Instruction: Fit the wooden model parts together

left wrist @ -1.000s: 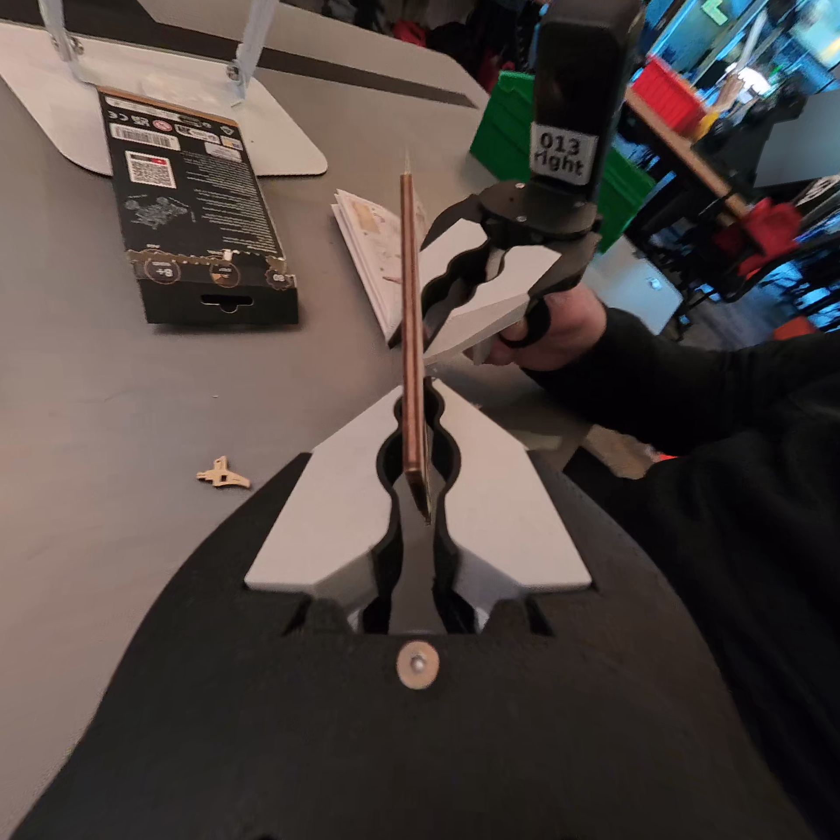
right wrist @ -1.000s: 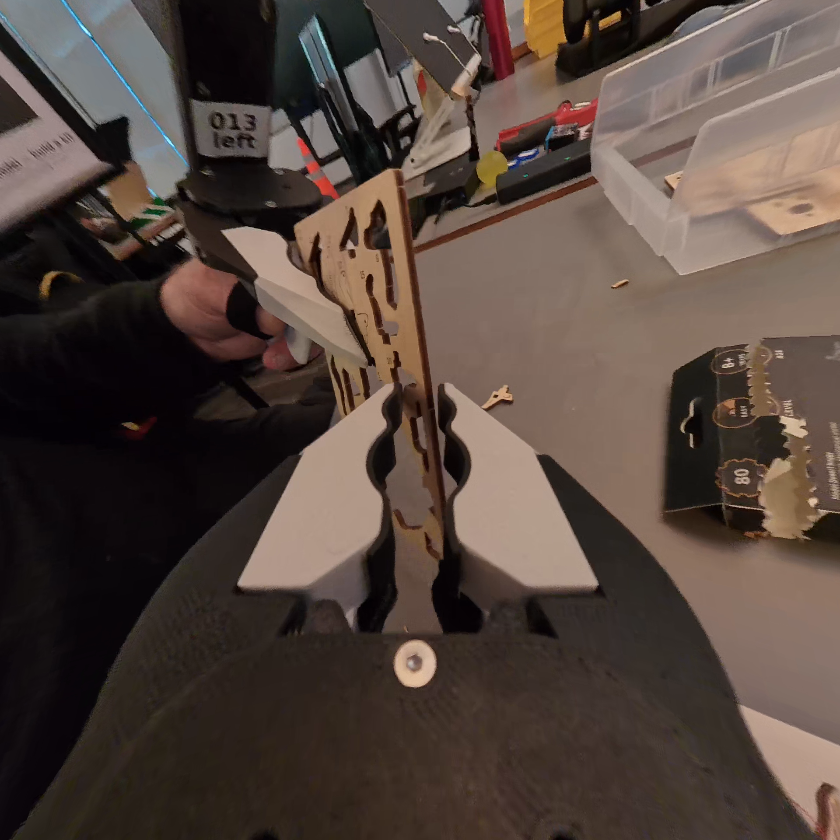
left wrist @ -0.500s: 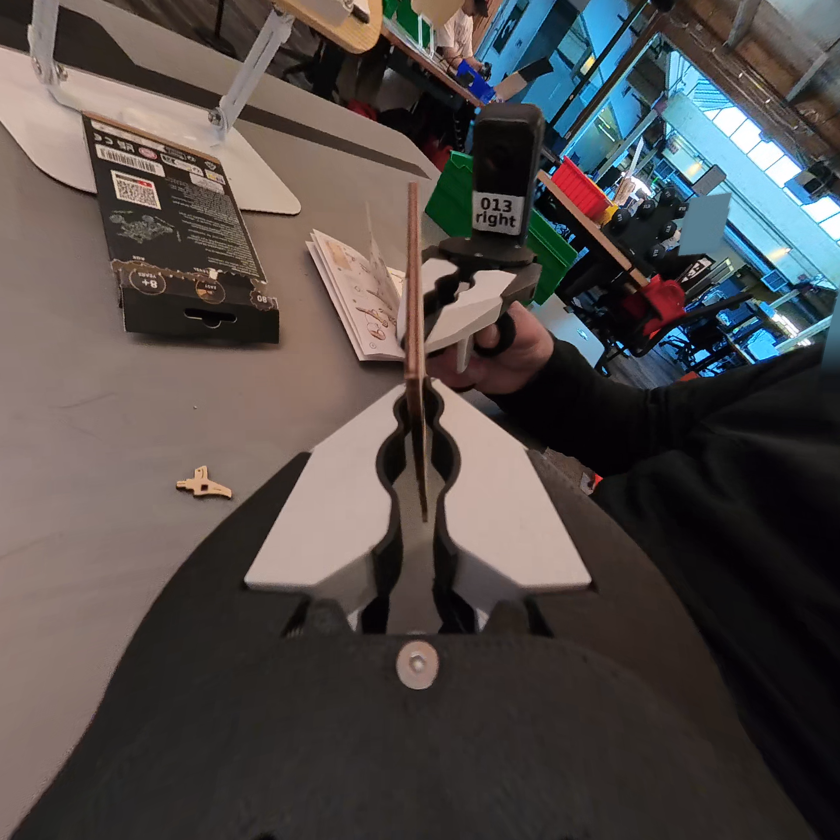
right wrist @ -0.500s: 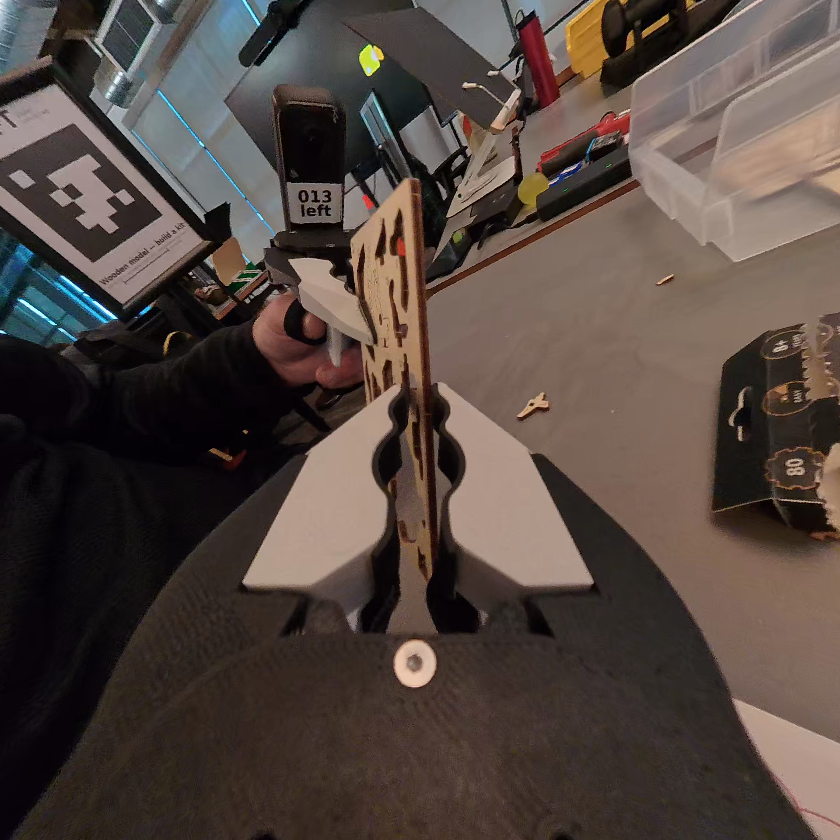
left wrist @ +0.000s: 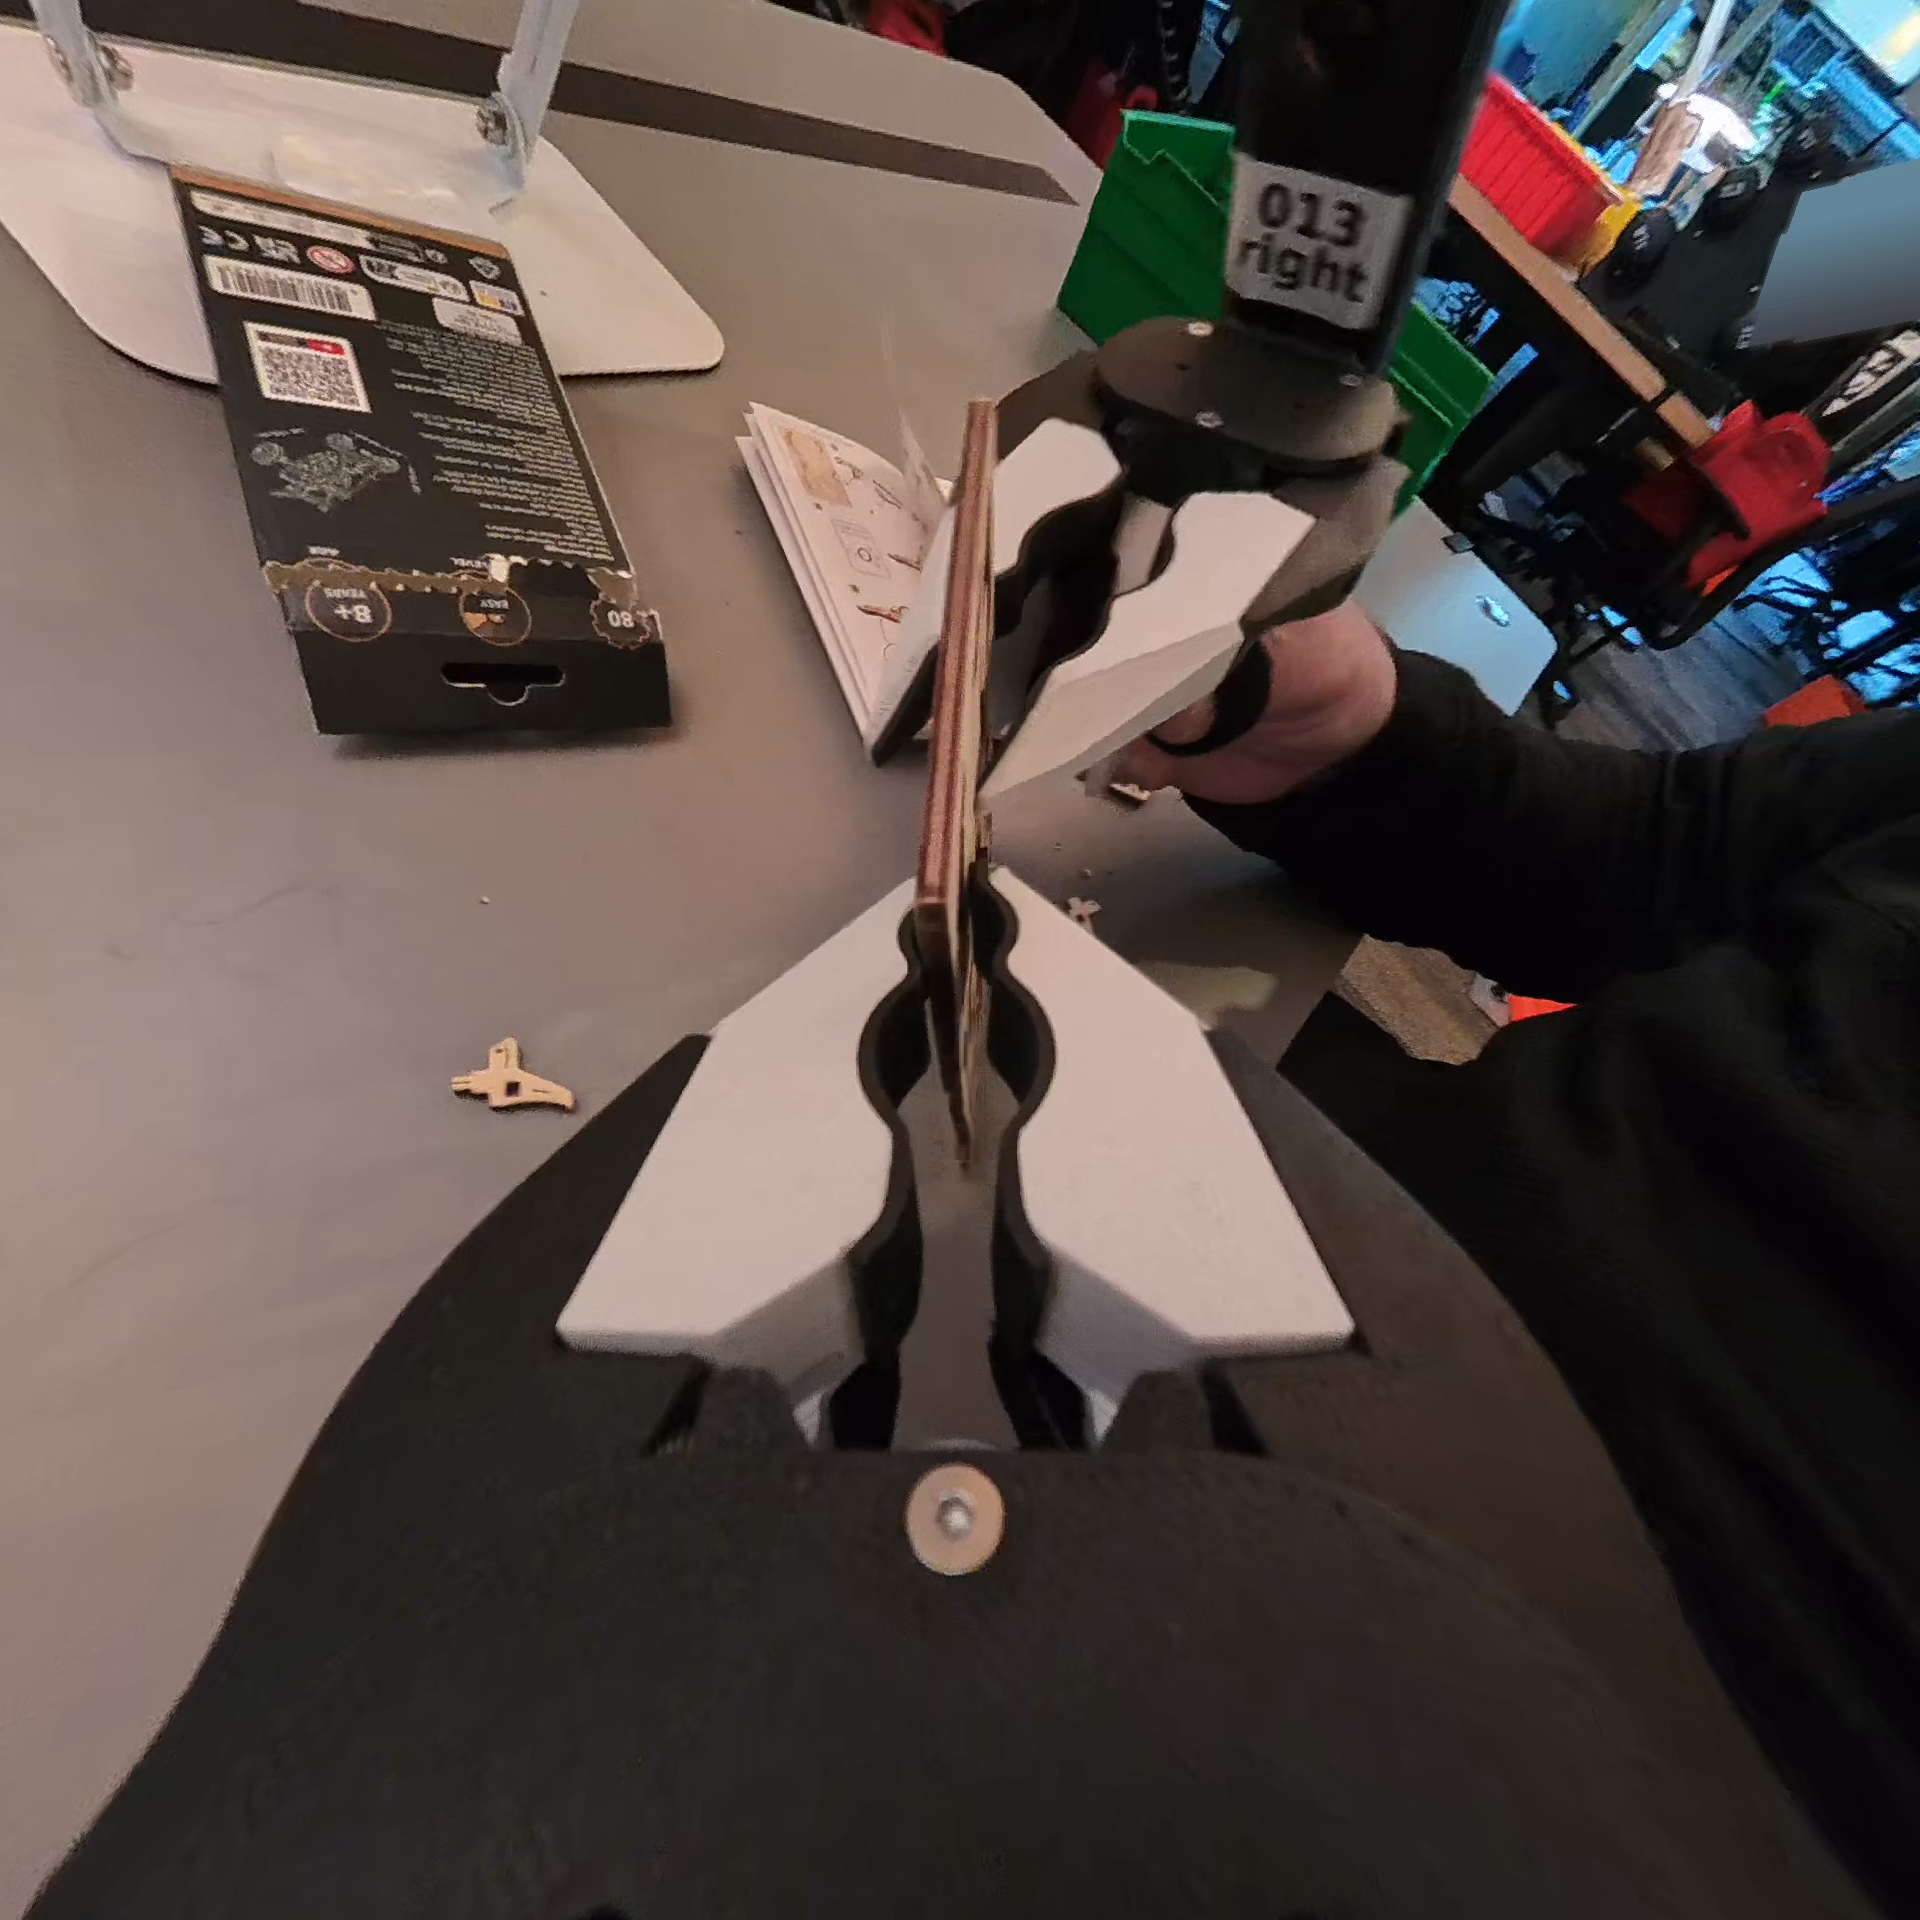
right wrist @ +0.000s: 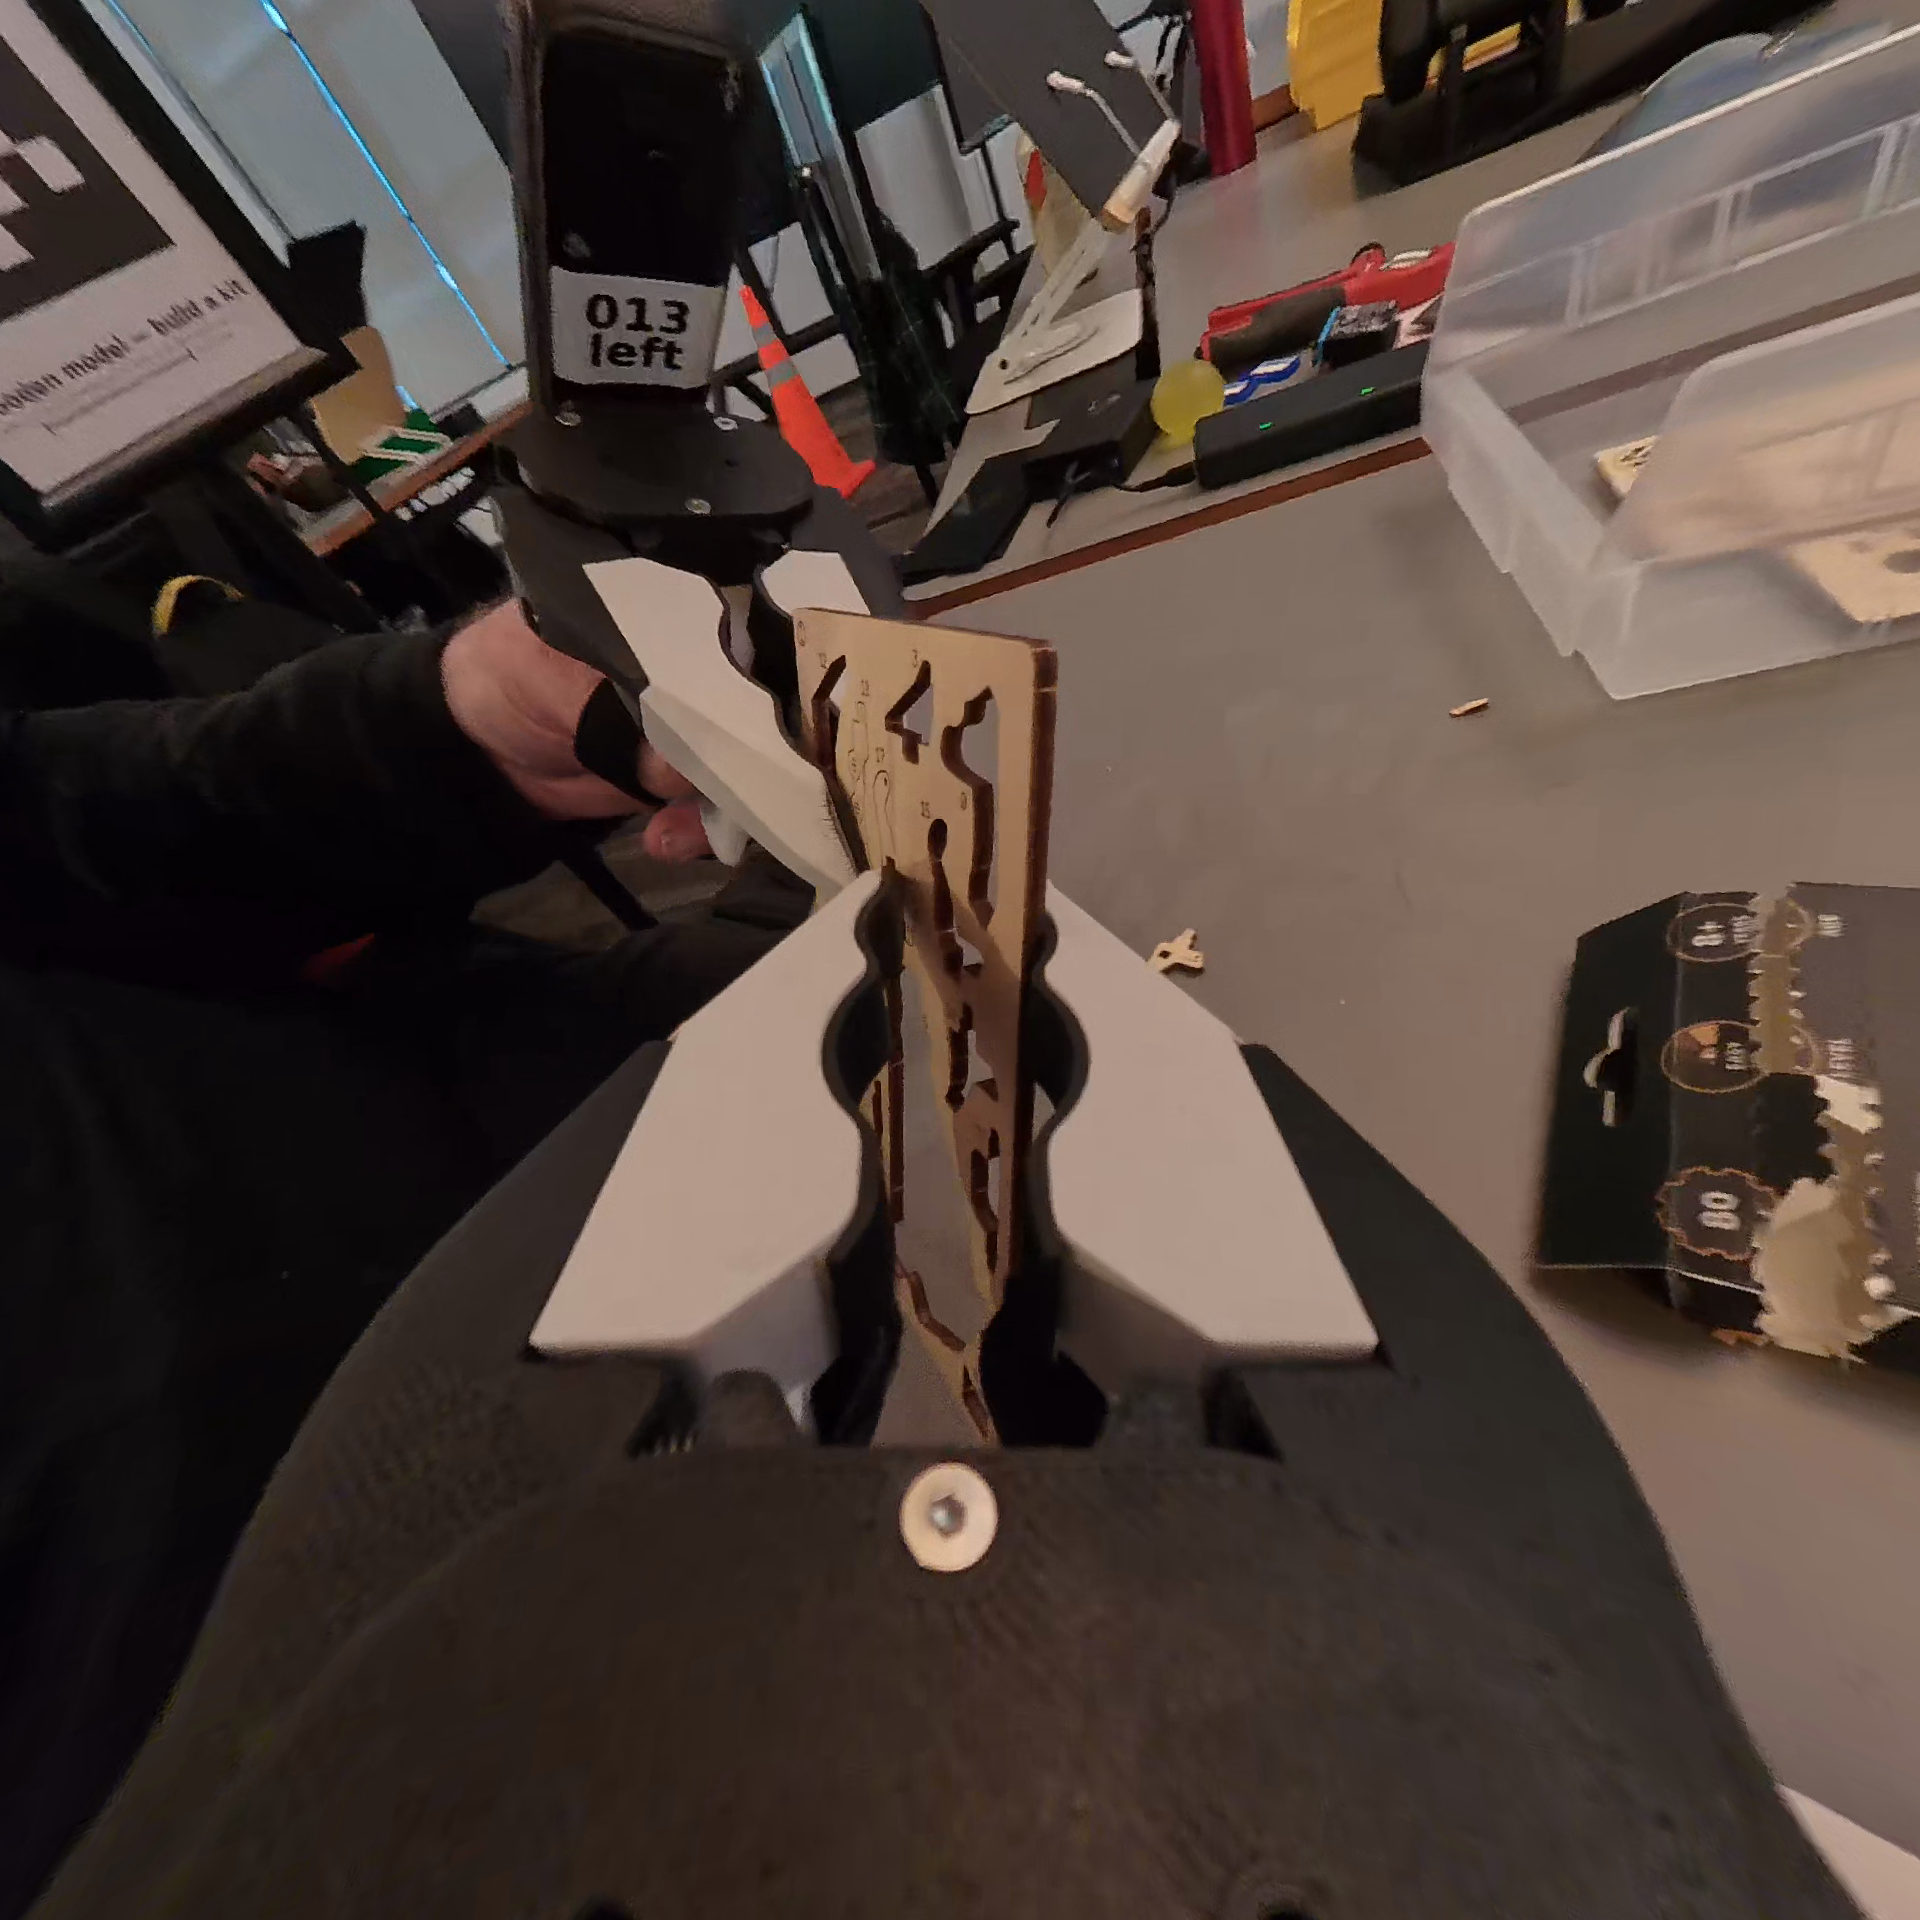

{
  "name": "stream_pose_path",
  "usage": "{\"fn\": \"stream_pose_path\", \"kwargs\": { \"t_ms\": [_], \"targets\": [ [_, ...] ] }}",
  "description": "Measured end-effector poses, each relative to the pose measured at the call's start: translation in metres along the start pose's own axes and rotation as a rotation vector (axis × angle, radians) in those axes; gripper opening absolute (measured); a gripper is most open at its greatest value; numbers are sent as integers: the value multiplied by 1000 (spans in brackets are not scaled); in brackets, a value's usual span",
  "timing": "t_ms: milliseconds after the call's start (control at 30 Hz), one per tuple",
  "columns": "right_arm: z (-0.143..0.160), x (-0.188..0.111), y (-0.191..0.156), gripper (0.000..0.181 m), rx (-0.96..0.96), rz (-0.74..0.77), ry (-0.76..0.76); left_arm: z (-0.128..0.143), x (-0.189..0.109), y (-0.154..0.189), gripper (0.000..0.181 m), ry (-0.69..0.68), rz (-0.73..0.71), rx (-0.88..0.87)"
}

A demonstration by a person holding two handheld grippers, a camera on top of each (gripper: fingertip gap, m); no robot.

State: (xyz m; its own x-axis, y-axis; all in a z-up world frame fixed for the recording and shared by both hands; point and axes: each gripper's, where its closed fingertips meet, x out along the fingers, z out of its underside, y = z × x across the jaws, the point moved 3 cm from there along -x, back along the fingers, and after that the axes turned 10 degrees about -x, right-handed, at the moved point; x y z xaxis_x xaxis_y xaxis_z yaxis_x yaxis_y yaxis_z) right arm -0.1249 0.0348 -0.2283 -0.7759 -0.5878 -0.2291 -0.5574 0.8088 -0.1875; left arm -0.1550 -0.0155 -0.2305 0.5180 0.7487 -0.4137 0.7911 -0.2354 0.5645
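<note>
— Listing item one: what is it?
— Laser-cut plywood parts sheet (right wrist: 940, 831), pale tan with dark burnt edges, many cutouts empty, small engraved numbers. Held upright above the bench (left wrist: 260, 914).
— Held by what?
— Left hand-held gripper (left wrist: 958, 914), closed on the sheet's lower end. Right hand-held gripper (right wrist: 951, 925) is parted wider than the sheet, which stands between its fingers; grip cannot be told.
— Labels?
— White printed tag on each gripper's post. Black kit box (left wrist: 416, 468) bears a barcode, a code square and round badges.
— Containers?
— That box, end torn open; contents hidden. Clear plastic bins (right wrist: 1683, 395), wooden pieces inside.
— Loose items?
— One small wooden part (left wrist: 511, 1081); an open instruction booklet (left wrist: 842, 540).
</note>
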Motion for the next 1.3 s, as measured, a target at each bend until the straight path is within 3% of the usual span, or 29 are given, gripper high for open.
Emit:
{"fn": "stream_pose_path", "kwargs": {
  "t_ms": [533, 800, 1067, 1300],
  "targets": [
    [-6, 3, 8, 25, -147, 204, -36, -9, -1, -6, 2, 60, -93, 28],
    [-15, -1, 8, 31, -159, 232, 13, -14, -1, 1, 2, 74, -47, -7],
    [-7, 4, 16, 31, -126, 289, -33, -10, 4, -11, 0, 116, -122, -38],
    [-10, 0, 18, 32, -137, 262, 26, -12, 7, -10, 2, 141, -65, -114]
  ]
}}
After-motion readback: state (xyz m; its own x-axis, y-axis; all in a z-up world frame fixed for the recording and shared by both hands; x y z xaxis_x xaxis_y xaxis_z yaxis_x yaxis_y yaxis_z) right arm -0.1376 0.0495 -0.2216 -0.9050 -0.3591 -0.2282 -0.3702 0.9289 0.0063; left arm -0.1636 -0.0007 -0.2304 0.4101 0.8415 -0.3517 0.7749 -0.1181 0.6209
